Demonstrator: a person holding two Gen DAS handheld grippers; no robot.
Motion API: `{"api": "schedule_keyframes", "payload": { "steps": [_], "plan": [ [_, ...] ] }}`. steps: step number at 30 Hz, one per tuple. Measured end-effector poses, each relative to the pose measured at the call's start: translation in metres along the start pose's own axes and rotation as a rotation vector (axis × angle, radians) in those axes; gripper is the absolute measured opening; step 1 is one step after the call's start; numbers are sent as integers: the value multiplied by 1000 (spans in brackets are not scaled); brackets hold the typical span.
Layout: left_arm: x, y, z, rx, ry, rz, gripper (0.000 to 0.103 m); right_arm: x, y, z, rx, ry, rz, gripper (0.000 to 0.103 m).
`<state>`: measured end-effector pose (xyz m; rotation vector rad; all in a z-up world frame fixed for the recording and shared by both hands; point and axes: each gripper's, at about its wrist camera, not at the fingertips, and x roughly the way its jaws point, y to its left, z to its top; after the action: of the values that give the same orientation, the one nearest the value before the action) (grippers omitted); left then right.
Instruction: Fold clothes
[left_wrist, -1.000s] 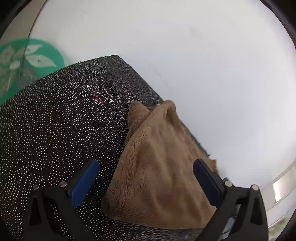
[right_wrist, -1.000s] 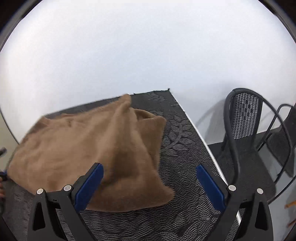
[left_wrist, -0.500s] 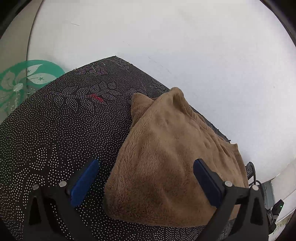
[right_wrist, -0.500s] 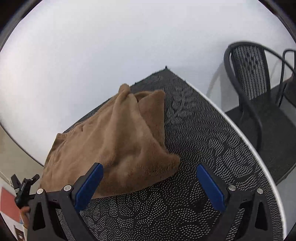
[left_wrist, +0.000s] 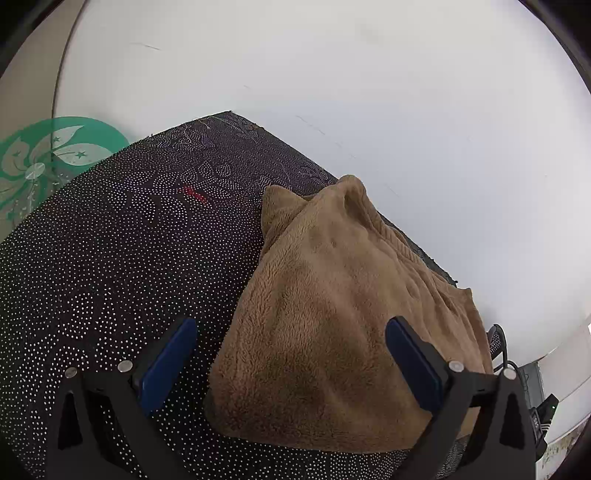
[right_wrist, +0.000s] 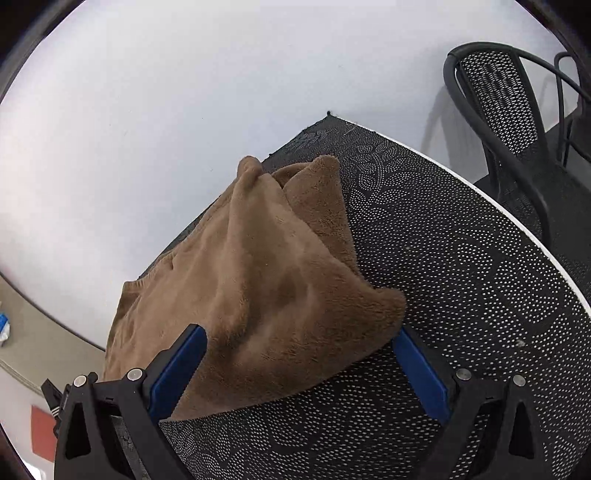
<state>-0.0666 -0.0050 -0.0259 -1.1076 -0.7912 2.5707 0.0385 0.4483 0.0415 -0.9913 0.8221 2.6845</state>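
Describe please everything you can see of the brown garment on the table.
The brown garment is a fluffy, fleece-like piece in one plain tan colour. It lies bunched and partly folded on the dark dotted tablecloth, near the cloth's far edge, with a raised ridge running to a peak and one flap folded beside it. A ribbed band shows along one edge. Both grippers stand open around its near corners; neither visibly grips it.

No readable text, labels, brands or numbers are found in either view. The only sign-like mark is seen in the left wrist view: a green round emblem (left_wrist: 48, 155) with a white five-petal flower and small stars, set on the floor beyond the surface (left_wrist: 110, 258). A small red mark (left_wrist: 194, 194) is noted on the dotted cloth of that surface, but nothing can be read from it.
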Motion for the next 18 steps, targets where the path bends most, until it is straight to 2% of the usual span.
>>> {"api": "schedule_keyframes", "payload": {
  "steps": [2,6,8,11,13,15,16,18],
  "plan": [
    [-3,2,2,-12,3,-8,102,0,33,-14,-130,-20,10,102],
    [-12,16,10,-136,11,-64,102,1,99,-43,-391,-59,30,102],
    [-19,27,15,-190,9,-68,102,1,132,-58,-522,-79,40,102],
    [-32,32,19,-211,11,-58,102,1,182,-79,-717,-109,55,102],
    [-37,43,23,-247,14,-96,102,2,215,-93,-847,-129,65,102],
    [-50,49,24,-302,9,-168,102,3,249,-109,-976,-146,82,102],
    [-55,51,25,-319,11,-198,102,9,266,-121,-1027,-139,122,102],
    [-63,56,28,-330,19,-229,102,22,289,-133,-1066,-119,172,102]
  ]
}}
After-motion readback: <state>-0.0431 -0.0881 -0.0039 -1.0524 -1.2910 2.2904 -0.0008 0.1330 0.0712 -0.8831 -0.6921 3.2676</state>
